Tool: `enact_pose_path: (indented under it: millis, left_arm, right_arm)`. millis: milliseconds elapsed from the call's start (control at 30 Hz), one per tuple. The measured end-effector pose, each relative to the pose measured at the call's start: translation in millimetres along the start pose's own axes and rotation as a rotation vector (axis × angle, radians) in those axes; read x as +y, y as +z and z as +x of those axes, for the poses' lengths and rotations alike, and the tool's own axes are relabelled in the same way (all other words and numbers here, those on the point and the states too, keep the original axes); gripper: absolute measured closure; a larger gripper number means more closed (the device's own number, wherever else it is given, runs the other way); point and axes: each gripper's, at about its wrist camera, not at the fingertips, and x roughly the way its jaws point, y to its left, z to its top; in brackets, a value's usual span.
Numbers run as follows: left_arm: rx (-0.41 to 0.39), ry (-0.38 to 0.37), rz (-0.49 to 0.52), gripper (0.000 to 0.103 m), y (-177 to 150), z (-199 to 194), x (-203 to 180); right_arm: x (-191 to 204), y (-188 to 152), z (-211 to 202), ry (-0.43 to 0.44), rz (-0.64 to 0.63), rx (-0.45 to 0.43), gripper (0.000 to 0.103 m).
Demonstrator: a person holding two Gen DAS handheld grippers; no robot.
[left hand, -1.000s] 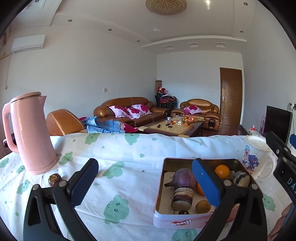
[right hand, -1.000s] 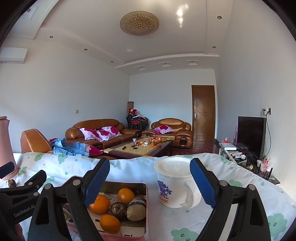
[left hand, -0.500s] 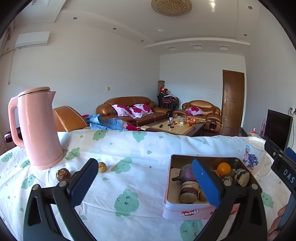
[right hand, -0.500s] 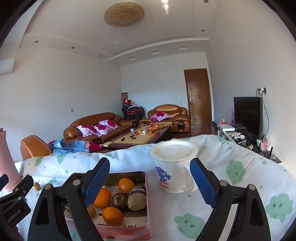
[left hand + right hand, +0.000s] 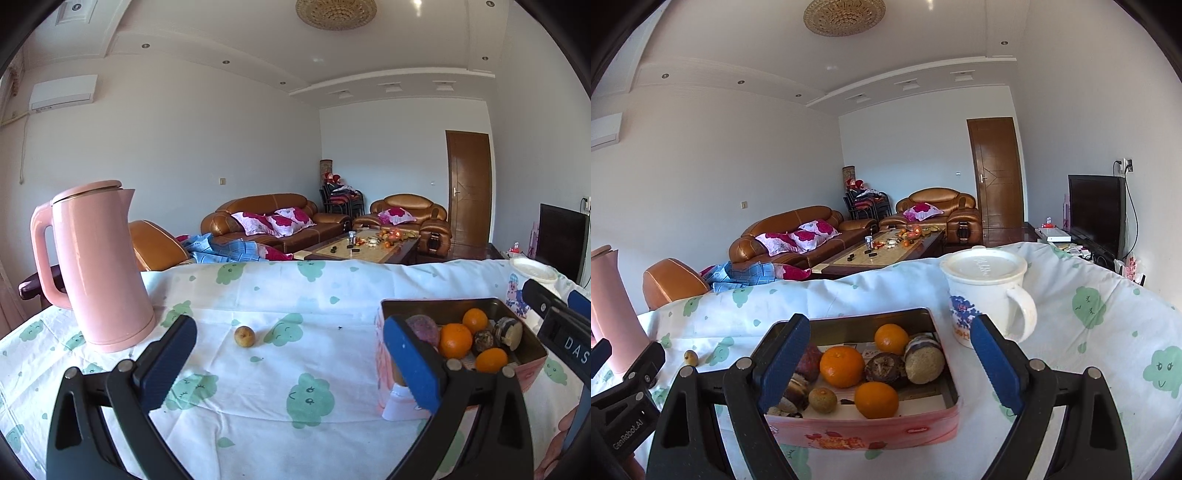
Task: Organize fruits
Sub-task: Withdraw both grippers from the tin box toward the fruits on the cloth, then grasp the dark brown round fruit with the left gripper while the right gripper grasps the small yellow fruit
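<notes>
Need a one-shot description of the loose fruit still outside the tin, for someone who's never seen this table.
Start at the tall pink kettle on the cloud-print tablecloth. Between it and the pink tin of fruit, one small round fruit lies alone on the cloth, touching nothing. It is dull yellow-brown, smaller than the bright oranges, and the only fruit seen outside the tin.

The left gripper [image 5: 290,363] has slid left, so the small yellow fruit [image 5: 244,336] now shows between its fingers. The right gripper [image 5: 886,363] now looks down over the fruit tin [image 5: 945,363].
</notes>
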Motion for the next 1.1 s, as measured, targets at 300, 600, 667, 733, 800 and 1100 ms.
enact_pose_path:
  millis: [300,600,667,733,800,1100]
  left_arm:
    - [0.012,0.022,0.022,0.000,-0.2,7.1,27.7]
    - [0.030,0.065,0.046,0.000,0.7,19.5,60.2]
    - [0.037,0.071,0.042,0.000,0.1,22.5,67.8]
    - [0.042,0.073,0.045,0.000,0.4,25.9,73.5]
    - [0.041,0.082,0.058,0.000,0.7,29.2,77.5]
    - [0.077,0.048,0.058,0.000,3.9,50.5,95.7]
  right_arm:
    - [47.7,-6.4,1.4,0.036,-0.023,0.013,0.013]
    - [88.3,-10.9,6.4,0.084,-0.045,0.028,0.013]
    - [97.1,-11.5,8.5,0.093,-0.052,0.028,0.013]
    - [105.8,-12.4,8.6,0.106,-0.056,0.027,0.013]
    - [113.6,-13.4,9.5,0.116,-0.061,0.029,0.013]
    - [141.8,-15.3,22.0,0.143,-0.061,0.063,0.013]
